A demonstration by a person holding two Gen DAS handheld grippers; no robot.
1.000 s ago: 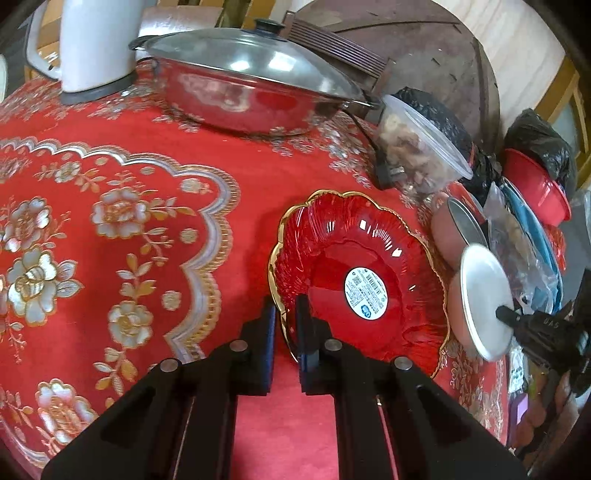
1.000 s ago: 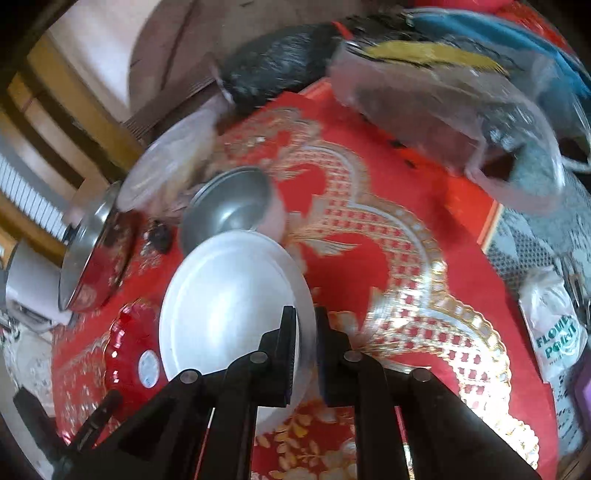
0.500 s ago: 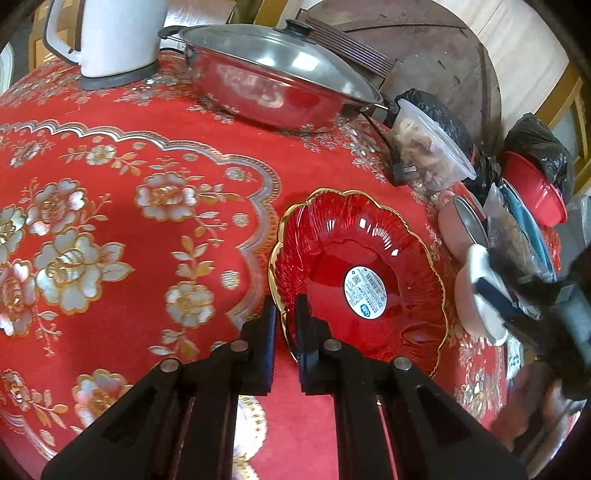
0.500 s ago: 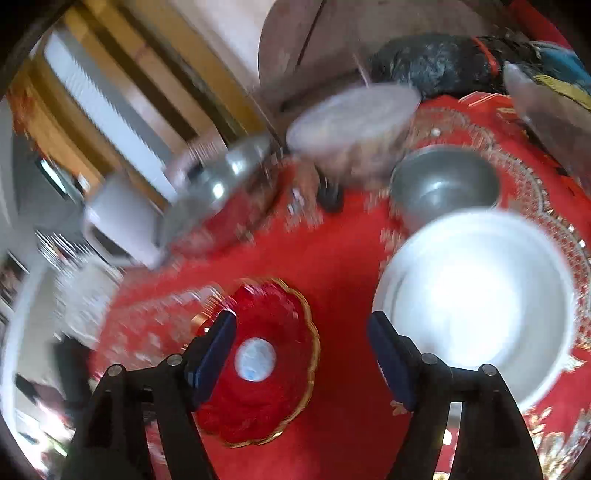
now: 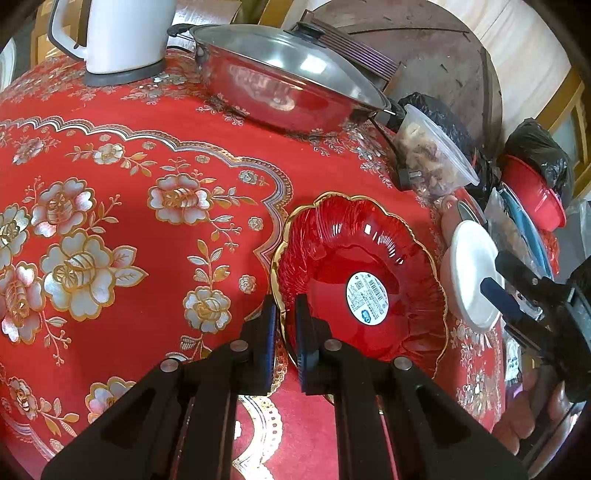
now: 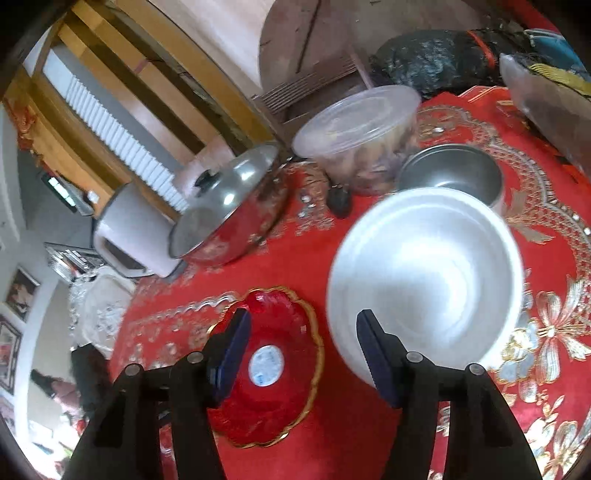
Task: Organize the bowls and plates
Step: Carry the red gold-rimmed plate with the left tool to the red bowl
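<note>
A: Starting with the left wrist view, what are you seeing?

B: The left gripper (image 5: 284, 325) is pinching the near rim of the red scalloped dish (image 5: 354, 280), one of its fingers (image 5: 266, 332) sitting outside the gold edge and the other inside, nearly closed on it. The dish is lying on the red flowered surface (image 5: 129, 206), with a round white sticker (image 5: 366, 298) showing in its middle.

A: And around it?

B: A lidded steel pan (image 5: 284, 88) is standing at the far side, with a white kettle (image 5: 122, 33) to its left. A clear lidded container (image 5: 432, 162) is sitting to the pan's right. Just right of the dish a white bowl (image 5: 471, 277) is resting, and the right gripper (image 5: 498, 288) is reaching in from the edge of the view, its blue pad overlapping the bowl's rim.

A: Now the right wrist view.

B: The right gripper (image 6: 304, 354) is standing wide open, holding nothing, its fingers (image 6: 231, 350) spread apart. The red scalloped dish (image 6: 273, 365) is lying below and between them, toward the left one. The white bowl (image 6: 428, 273) is sitting to the right of the dish, its near rim behind the right finger; whether they are touching, I cannot tell. A steel bowl (image 6: 452, 177) is tucked just behind it, the clear lidded container (image 6: 356, 133) beside that, and the lidded steel pan (image 6: 229, 210) and white kettle (image 6: 129, 229) are sitting farther left.
</note>
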